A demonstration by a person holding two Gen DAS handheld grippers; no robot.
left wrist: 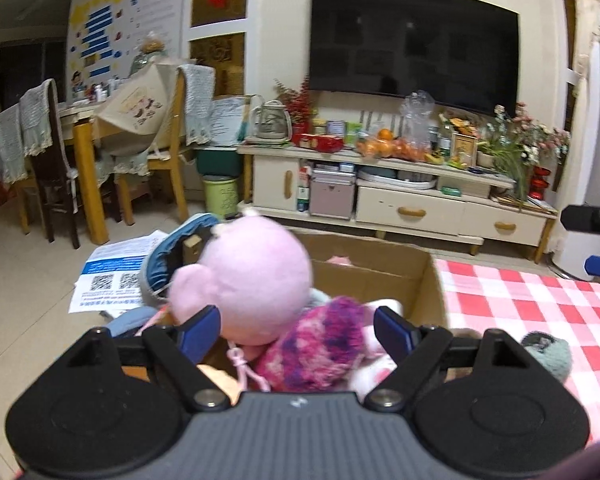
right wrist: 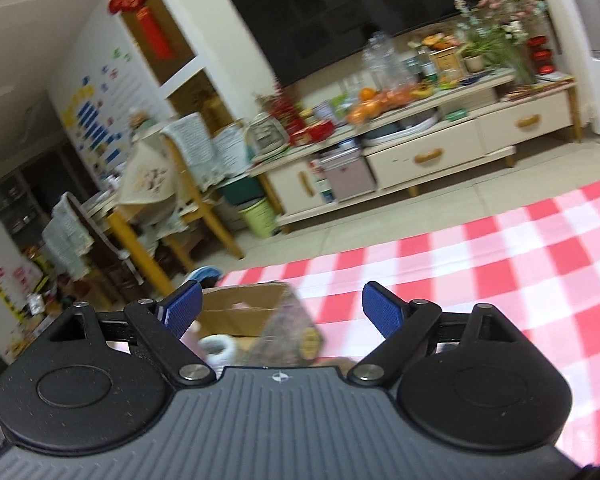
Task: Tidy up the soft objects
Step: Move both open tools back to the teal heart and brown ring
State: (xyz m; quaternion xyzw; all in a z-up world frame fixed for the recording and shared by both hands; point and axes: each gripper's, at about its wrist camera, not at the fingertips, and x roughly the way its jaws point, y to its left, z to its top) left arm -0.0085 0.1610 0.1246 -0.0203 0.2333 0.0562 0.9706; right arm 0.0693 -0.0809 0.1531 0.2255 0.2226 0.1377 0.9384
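Note:
In the left wrist view a pink plush toy (left wrist: 252, 276) with a purple-and-pink knitted body (left wrist: 320, 344) sits between the fingers of my left gripper (left wrist: 296, 332), over the open cardboard box (left wrist: 380, 276). The jaws stand wide and the pads do not press the toy. A grey-green soft object (left wrist: 550, 354) lies on the red-checked cloth (left wrist: 540, 308) to the right of the box. In the right wrist view my right gripper (right wrist: 280, 312) is open and empty above the cloth (right wrist: 500, 256), with the box (right wrist: 240, 312) and blurred soft things just ahead of its fingers.
Papers with QR codes (left wrist: 108, 280) and a blue fabric item (left wrist: 172, 252) lie on the floor left of the box. A TV cabinet (left wrist: 400, 196) crowded with fruit and flowers stands behind, and a dining table with chairs (left wrist: 92, 148) at far left. The right gripper's tip (left wrist: 592, 216) shows at the right edge.

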